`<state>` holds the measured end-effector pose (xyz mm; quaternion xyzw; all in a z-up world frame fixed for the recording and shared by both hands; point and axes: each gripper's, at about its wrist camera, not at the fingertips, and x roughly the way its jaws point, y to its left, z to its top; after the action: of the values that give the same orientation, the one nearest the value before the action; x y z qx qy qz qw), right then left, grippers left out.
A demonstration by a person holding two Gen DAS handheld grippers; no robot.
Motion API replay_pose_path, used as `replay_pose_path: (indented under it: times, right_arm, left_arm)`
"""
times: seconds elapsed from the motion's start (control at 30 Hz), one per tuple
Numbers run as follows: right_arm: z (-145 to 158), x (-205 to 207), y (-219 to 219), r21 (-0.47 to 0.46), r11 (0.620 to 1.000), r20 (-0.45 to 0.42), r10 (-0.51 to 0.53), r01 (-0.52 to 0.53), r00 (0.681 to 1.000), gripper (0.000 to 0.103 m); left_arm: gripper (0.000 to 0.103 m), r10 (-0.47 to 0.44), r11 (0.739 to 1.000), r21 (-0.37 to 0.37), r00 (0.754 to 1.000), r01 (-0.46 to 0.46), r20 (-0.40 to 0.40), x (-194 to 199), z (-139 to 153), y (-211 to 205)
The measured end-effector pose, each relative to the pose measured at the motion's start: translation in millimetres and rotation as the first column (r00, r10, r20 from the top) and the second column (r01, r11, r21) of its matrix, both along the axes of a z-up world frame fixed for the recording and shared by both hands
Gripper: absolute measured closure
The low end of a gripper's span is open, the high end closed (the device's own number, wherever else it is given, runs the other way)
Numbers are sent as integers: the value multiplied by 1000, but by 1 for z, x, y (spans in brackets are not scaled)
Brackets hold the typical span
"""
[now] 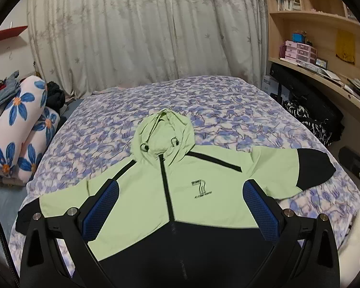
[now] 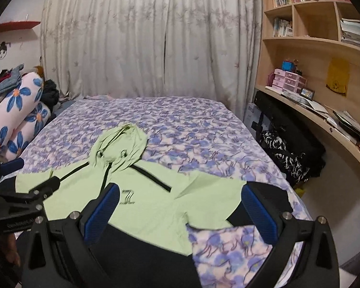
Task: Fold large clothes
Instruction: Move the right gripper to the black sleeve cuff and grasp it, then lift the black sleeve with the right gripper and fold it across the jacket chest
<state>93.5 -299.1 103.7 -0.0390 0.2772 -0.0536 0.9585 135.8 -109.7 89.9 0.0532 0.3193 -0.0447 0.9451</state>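
The light green and black hooded jacket (image 1: 204, 192) lies flat, front side up, on the bed (image 1: 180, 100), with its zipper closed, both sleeves spread out and the hood toward 12 o'clock. The left hand-held gripper (image 1: 180, 189) hovers over the chest of the jacket, its blue pads (image 1: 103, 206) wide apart and gripping nothing. The right hand-held gripper (image 2: 180, 192) is also open and empty, above the jacket's sleeve side. At 9 o'clock lies flowered bedding (image 1: 21, 129); at 3 o'clock stands a wooden bookshelf (image 2: 312, 48).

Closed pale floral curtains (image 1: 144, 31), purple-patterned bed (image 1: 204, 100), wooden bookshelves (image 2: 312, 24) at right, red wall shelf (image 1: 9, 34).
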Motion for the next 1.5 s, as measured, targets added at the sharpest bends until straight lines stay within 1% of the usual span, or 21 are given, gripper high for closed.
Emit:
replay_pose_path:
  times: [0.13, 0.23, 0.4, 0.47, 0.57, 0.67, 0.8, 0.9, 1.03, 1.1, 1.23, 1.33, 1.37, 1.4, 1.43, 1.5]
  right_arm:
    - [-8, 22, -26, 20, 1000, -10, -21, 22, 1000, 2]
    - [-18, 38, -47, 55, 998, -30, -33, 35, 999, 2]
    - [-46, 66, -89, 153, 985, -101, -62, 77, 993, 2]
    - [-57, 74, -102, 165, 980, -127, -88, 109, 988, 2]
    - [-78, 88, -129, 191, 968, -172, -130, 162, 976, 2]
    - [-103, 100, -160, 227, 947, -220, -176, 226, 959, 2]
    - [-132, 113, -194, 232, 927, -270, -229, 294, 935, 3]
    - [-150, 120, -217, 232, 913, -299, -261, 335, 918, 4]
    - [-172, 125, -248, 248, 882, -339, -309, 401, 889, 6]
    - [-184, 127, -265, 244, 865, -366, -337, 438, 868, 7]
    - [-205, 128, -292, 246, 831, -407, -378, 498, 832, 10]
    - [-220, 126, -311, 254, 802, -429, -407, 540, 806, 12]
    - [-225, 125, -317, 268, 789, -438, -410, 552, 800, 12]
    - [-232, 124, -325, 290, 768, -453, -415, 571, 789, 13]
    - [-236, 124, -329, 310, 754, -460, -413, 579, 786, 13]
    - [-248, 123, -341, 363, 714, -488, -401, 598, 775, 14]
  left_arm:
    - [1, -33, 999, 2, 999, 33, 13, 23, -6, -31]
    - [1, -59, 998, 7, 998, 59, 5, 39, -16, -54]
    - [1, -109, 994, -31, 994, 109, -17, 68, -39, -90]
    - [1, -119, 992, -39, 993, 118, -23, 77, -49, -101]
    - [1, -131, 990, -56, 990, 128, -44, 97, -70, -120]
    - [1, -128, 990, -71, 990, 125, -52, 113, -89, -135]
    - [1, -114, 991, -83, 991, 108, -73, 131, -114, -149]
    - [1, -105, 992, -77, 989, 98, -99, 143, -132, -160]
    - [1, -101, 994, -62, 987, 94, -125, 152, -152, -173]
    - [1, -95, 994, -58, 986, 88, -140, 156, -161, -178]
    - [1, -89, 995, -65, 981, 79, -172, 162, -175, -184]
    - [1, -76, 996, -49, 979, 68, -189, 167, -182, -188]
    - [1, -73, 997, -46, 978, 65, -195, 168, -185, -189]
    - [1, -70, 997, -46, 977, 62, -200, 170, -186, -188]
    - [1, -67, 997, -49, 976, 58, -206, 171, -188, -188]
    - [1, -66, 996, -68, 972, 52, -227, 174, -192, -186]
